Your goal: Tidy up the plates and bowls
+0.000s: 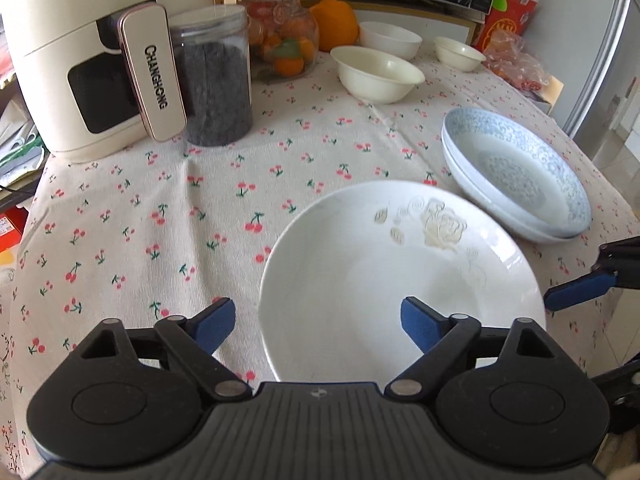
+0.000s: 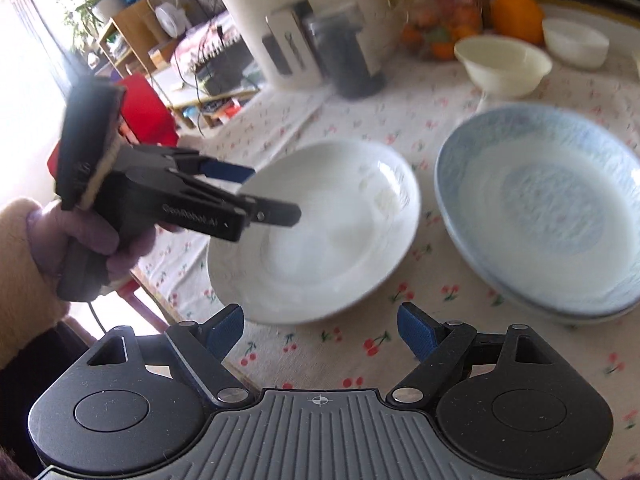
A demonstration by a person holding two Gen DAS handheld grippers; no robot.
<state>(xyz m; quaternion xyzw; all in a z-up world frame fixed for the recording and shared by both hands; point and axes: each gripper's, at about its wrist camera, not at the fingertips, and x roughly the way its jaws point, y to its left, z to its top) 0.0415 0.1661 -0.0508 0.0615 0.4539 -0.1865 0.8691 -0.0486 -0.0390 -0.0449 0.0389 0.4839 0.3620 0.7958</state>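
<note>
1. The left gripper (image 1: 318, 326) was recorded with jaws spread wide and nothing between them. Its right finger hung over the near part of the white plate (image 1: 400, 284); its left finger hung over bare tablecloth (image 1: 120, 208) beside the near-left rim.
2. The right gripper (image 2: 320, 330) was likewise seen released and empty, low over the cloth between the white plate and the blue-patterned plates (image 2: 544, 216), both lying just ahead of it.
3. In the right wrist view the left gripper was seen reaching in over the plate's left rim, so the left hand was judged the nearer to that plate. Contact with the rim could not be told.
4. The blue-patterned plates, apparently two stacked, lay just right of and beyond the white plate, rims close; the white plate was round, so no long axis applied.
5. Three cream bowls (image 1: 376, 74) were noted farther back, apart from one another.
6. An air fryer (image 1: 80, 60) and a dark jar (image 1: 214, 80) stood at far left.
</note>
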